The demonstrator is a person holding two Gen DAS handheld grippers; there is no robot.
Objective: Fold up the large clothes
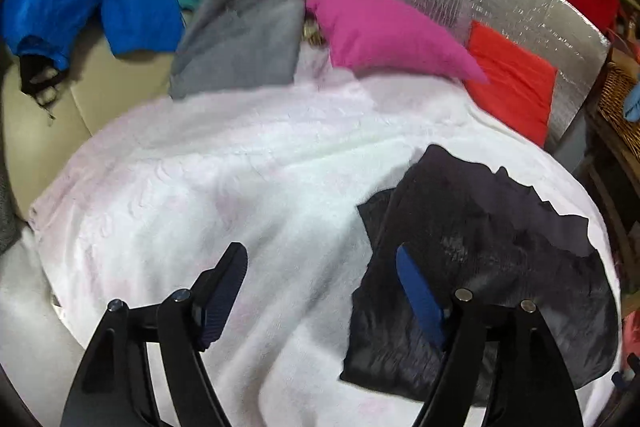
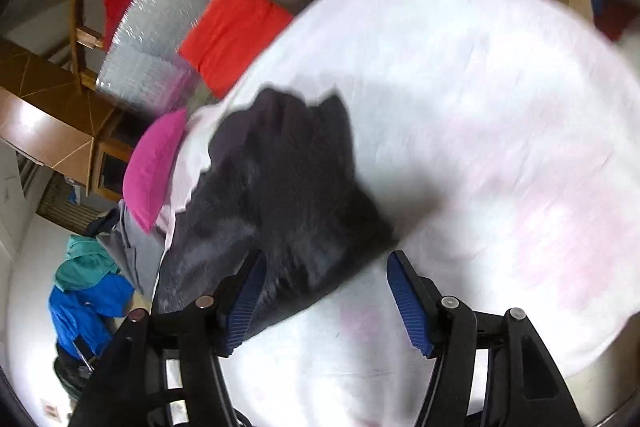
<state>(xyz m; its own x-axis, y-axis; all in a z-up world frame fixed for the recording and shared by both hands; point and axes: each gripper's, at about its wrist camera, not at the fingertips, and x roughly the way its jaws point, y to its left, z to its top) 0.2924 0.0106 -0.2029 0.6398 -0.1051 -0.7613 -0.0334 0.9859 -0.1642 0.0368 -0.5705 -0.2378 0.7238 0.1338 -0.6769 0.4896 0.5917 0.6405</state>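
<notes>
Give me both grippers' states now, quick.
Left gripper: open, holding nothing.
Right gripper: open, holding nothing; dark garment lies on the bed.

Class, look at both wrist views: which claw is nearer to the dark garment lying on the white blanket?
Right. The right claw hangs open just over the dark garment; the left claw is open mostly over the white blanket beside it.

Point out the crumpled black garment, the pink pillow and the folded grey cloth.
Crumpled black garment [image 1: 480,259]: left wrist view, its middle.
Pink pillow [image 1: 384,31]: left wrist view, centre.
Folded grey cloth [image 1: 244,39]: left wrist view, its broad face.
</notes>
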